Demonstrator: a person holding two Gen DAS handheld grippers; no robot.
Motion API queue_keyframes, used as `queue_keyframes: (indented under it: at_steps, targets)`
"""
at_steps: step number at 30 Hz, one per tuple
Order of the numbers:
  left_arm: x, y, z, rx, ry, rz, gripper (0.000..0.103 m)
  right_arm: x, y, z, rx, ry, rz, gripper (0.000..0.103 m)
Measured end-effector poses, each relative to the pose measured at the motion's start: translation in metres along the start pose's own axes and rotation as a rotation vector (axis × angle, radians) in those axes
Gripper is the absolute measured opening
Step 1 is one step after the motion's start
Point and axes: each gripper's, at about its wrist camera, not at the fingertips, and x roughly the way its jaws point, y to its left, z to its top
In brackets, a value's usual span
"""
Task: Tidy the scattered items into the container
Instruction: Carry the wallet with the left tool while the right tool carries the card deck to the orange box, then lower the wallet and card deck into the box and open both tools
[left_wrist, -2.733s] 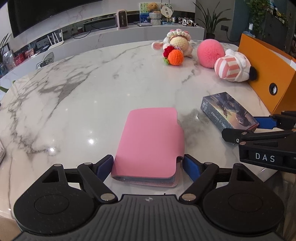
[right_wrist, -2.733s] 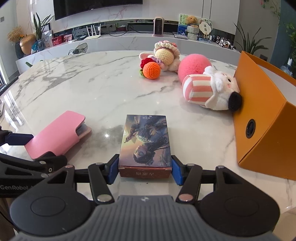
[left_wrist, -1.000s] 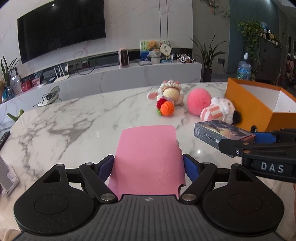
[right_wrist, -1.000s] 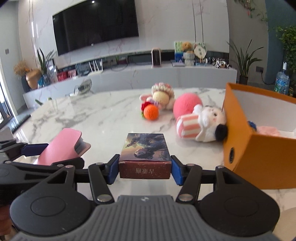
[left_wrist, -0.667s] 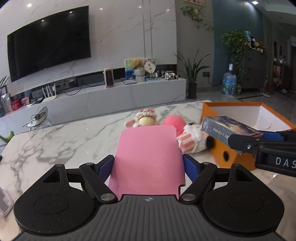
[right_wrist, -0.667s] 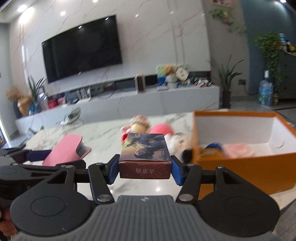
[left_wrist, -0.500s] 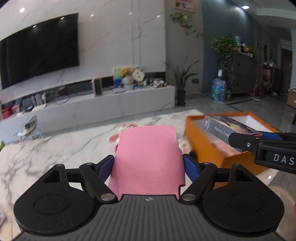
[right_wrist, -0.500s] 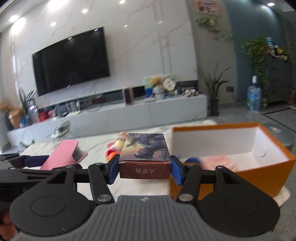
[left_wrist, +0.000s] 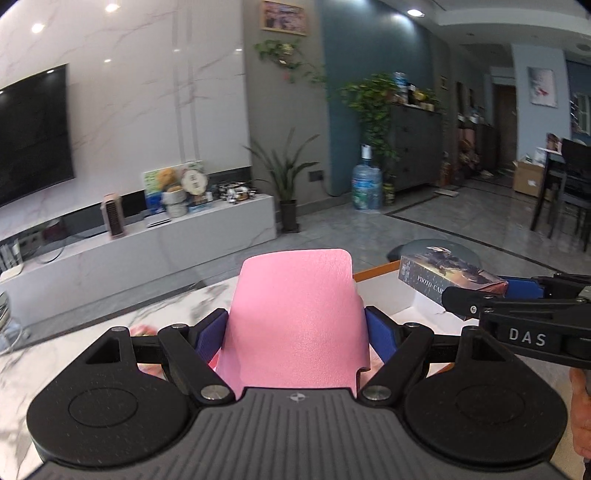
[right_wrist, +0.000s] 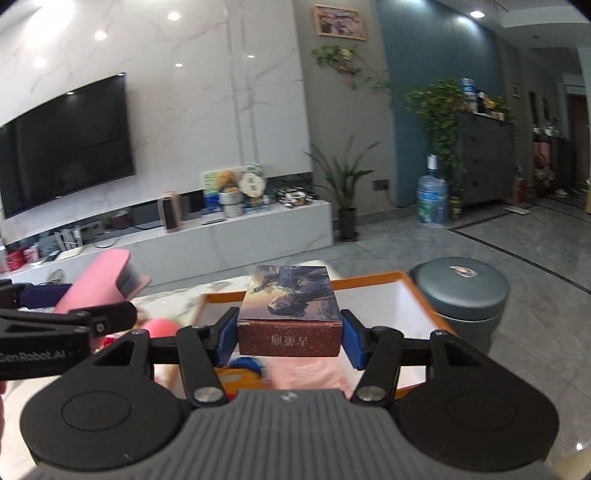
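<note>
My left claw clamps the pink case; my right claw clamps the card box. Both are in the air over the near side of the orange box, with the card box on the right. Carry step; next I lower and release each inside. Marble table below, bin right, TV wall far.

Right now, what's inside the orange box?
Inside the orange box: a soft pink item and something orange and blue, blurred. The held card box hides the rest.
</note>
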Motion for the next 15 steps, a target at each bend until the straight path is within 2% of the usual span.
queue_keyframes:
  at_steps: [8,15]
  targets:
    - [0.050,-0.033,0.004,0.064,0.071,-0.045,0.093,0.047,-0.036,-0.001,0.026,0.069,-0.044,0.060]
    - [0.089,-0.047,-0.007,0.086,0.158,-0.103,0.093,0.088,-0.056,-0.010,0.019,0.152,-0.070,0.060]
